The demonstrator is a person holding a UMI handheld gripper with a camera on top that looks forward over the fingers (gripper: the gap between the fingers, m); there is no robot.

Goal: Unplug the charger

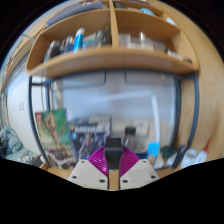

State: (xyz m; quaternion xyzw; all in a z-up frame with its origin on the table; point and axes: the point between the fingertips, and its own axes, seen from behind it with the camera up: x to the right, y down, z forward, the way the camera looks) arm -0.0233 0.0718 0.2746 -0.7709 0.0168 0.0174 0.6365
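Observation:
My gripper (113, 153) points at the back of a desk nook. Its two magenta pads (98, 159) close in on a small black charger (113, 147) that sits between the fingertips, and both pads press on its sides. The charger's front end juts a little past the fingertips. I cannot see a socket or a cable; the charger and the fingers hide what lies right behind them.
A wooden shelf (110, 62) with jars and bottles runs overhead. On the desk beyond the fingers stand a colourful box (55, 130) at the left, dark bottles (128, 138) in the middle and a blue cup (153, 151) at the right. A white wall (120, 100) lies behind.

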